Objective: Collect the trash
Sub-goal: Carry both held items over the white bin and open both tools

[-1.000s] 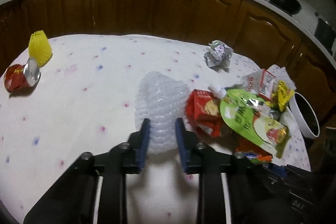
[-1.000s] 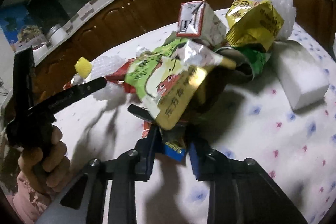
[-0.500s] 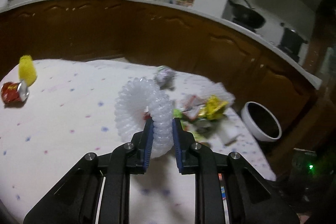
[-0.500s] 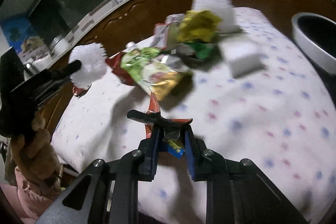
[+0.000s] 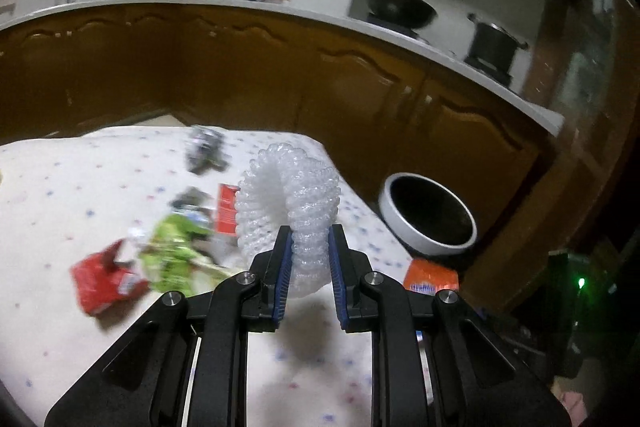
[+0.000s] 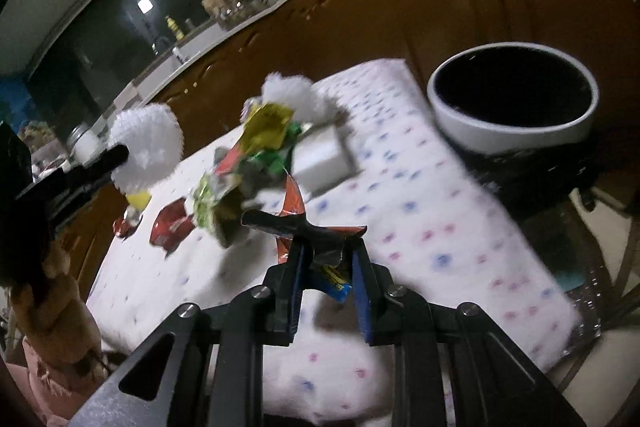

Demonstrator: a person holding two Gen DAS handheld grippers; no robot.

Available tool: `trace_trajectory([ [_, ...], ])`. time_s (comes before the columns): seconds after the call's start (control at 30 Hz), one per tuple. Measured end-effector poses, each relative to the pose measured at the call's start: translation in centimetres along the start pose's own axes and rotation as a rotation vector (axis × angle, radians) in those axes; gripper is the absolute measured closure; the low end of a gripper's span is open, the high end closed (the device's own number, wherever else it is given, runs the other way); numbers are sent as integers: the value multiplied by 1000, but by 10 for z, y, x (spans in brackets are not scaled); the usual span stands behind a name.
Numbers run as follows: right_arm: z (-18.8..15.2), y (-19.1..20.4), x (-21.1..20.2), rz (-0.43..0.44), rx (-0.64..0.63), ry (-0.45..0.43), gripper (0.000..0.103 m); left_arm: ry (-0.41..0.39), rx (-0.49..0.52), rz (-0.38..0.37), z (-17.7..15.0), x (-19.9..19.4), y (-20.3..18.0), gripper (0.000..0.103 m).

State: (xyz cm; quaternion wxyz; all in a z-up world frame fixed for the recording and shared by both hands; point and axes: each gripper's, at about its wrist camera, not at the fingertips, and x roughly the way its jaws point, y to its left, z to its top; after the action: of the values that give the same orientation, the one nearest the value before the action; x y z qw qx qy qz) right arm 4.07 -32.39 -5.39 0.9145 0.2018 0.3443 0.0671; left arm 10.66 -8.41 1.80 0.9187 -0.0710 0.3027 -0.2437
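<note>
left gripper (image 5: pixel 307 269): clamped on white foam net (image 5: pixel 288 203), lifted above table (image 5: pixel 60 187) | right gripper (image 6: pixel 326 277): pinching crumpled orange wrapper (image 6: pixel 316 239), off the cloth | white bin (image 5: pixel 428 213): right, beyond table edge | remaining litter (image 5: pixel 176 247): left, on table

Dark wooden cabinets (image 5: pixel 248 83) are running beneath a pale countertop (image 5: pixel 280 11); a black wok (image 5: pixel 394 5) and pot (image 5: pixel 494 45) are sitting on it; ceiling lighting is dim.
</note>
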Motion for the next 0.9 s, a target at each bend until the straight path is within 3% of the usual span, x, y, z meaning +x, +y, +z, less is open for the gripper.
trace_trajectory([
  [0.47, 53, -66, -32, -163, 35, -125, 80, 122, 93, -164, 3, 73, -84, 86],
  [0.7, 86, -92, -27, -236, 36, -132, 80, 212, 108, -258, 16, 123, -117, 86],
  [0.9, 108, -111, -21, -296, 24, -121, 79, 262, 132, -287, 31, 164, -146, 86],
])
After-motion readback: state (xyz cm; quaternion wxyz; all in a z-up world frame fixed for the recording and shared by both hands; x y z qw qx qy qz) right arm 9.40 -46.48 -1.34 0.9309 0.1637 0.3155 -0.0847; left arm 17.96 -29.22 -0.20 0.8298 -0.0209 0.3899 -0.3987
